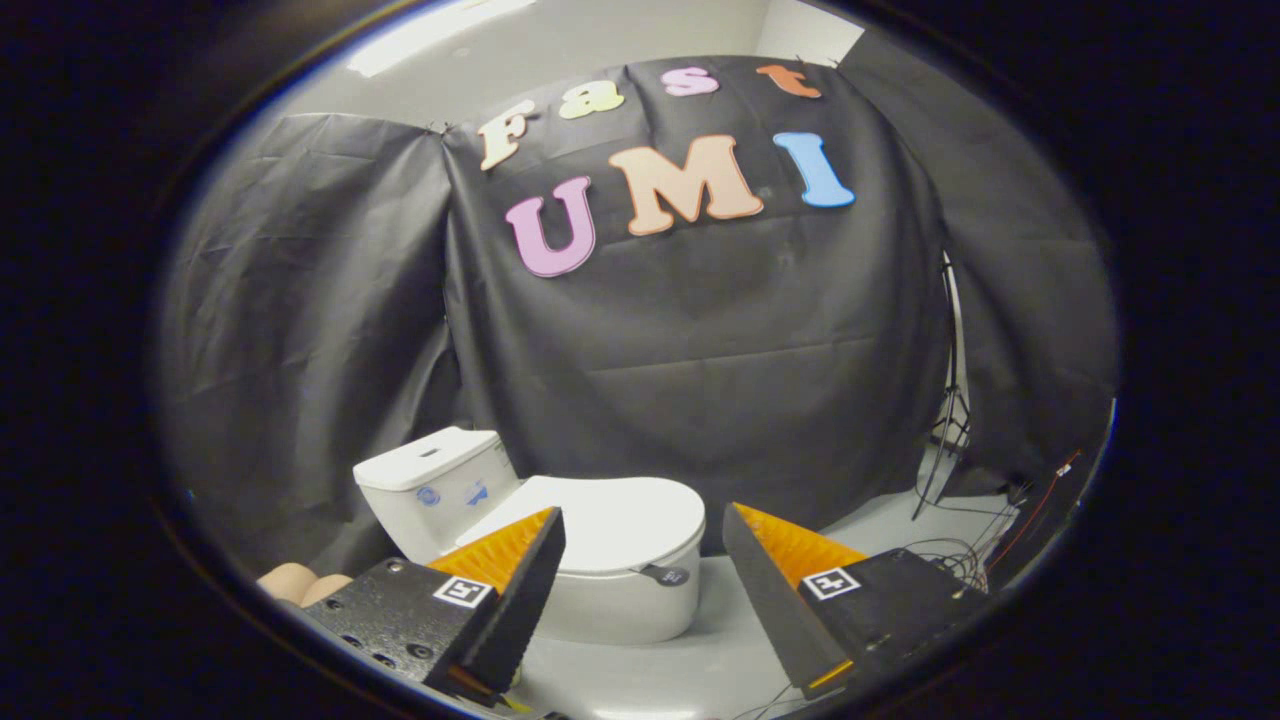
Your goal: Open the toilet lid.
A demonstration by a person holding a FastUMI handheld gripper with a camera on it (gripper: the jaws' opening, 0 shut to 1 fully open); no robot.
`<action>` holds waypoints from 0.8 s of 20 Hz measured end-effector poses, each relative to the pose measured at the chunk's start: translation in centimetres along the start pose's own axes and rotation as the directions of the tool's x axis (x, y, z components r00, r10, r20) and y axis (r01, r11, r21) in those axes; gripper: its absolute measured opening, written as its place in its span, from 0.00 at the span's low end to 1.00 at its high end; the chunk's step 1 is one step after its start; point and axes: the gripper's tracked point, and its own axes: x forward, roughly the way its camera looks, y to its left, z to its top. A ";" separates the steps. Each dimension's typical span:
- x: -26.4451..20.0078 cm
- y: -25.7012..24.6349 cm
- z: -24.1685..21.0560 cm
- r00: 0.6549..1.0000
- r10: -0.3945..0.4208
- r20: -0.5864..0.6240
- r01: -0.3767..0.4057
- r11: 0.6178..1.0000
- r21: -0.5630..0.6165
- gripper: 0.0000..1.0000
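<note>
Fingers of the handheld gripper [645,520] stand wide apart, holding nothing, well short of a small white ceramic toilet [600,590] on the pale grey floor [720,650]. Its flat white plastic lid [610,530] lies closed over the bowl just beyond the left finger, a small dark tab [668,575] jutting from the front rim. Behind sits the white cistern [435,485], backed by black cloth [700,380]; loose cables [950,555] trail at right.
</note>
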 end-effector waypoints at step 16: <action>17.2 -4.4 -5.9 0.947 0.151 -0.282 0.001 0.880 0.475 0.93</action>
